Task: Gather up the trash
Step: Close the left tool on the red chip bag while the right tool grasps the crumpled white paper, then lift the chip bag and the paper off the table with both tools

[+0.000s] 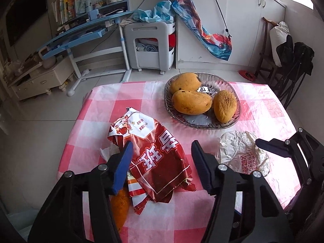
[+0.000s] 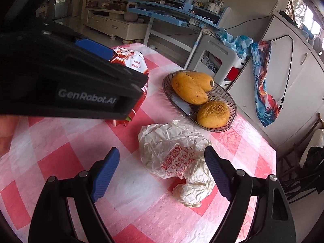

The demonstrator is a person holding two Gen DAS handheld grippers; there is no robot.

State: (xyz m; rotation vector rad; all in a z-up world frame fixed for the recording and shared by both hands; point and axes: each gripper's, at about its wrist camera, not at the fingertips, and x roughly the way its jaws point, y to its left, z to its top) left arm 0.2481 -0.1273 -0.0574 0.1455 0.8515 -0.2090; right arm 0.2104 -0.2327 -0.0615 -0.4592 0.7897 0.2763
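Left-wrist view: the left gripper (image 1: 162,162) stands over a table covered in pink-and-white checked cloth (image 1: 105,101), its jaws about half open. A crumpled red snack wrapper (image 1: 160,156) lies between the fingers; the blue finger at 9 o'clock overlaps the wrapper's edge, while the dark finger at 3 o'clock stands just clear of it, so no firm grip shows. An orange object (image 1: 119,204) shows below the wrapper at 7 o'clock, partly hidden by the gripper. At 1 o'clock from the wrapper, a glass dish (image 1: 235,95) holds three mangoes (image 1: 191,102).

Right-wrist view: the right gripper (image 2: 162,172) has its jaws wide open and holds nothing. A crumpled white paper wrapper (image 2: 172,147) with red print lies on the cloth between the fingers, closer to the dark finger at 3 o'clock; whether that finger touches the paper cannot be told. The glass dish lies at 1 o'clock from the paper, just beside it. The left gripper's black body fills the frame at 10 o'clock, over the red wrapper.
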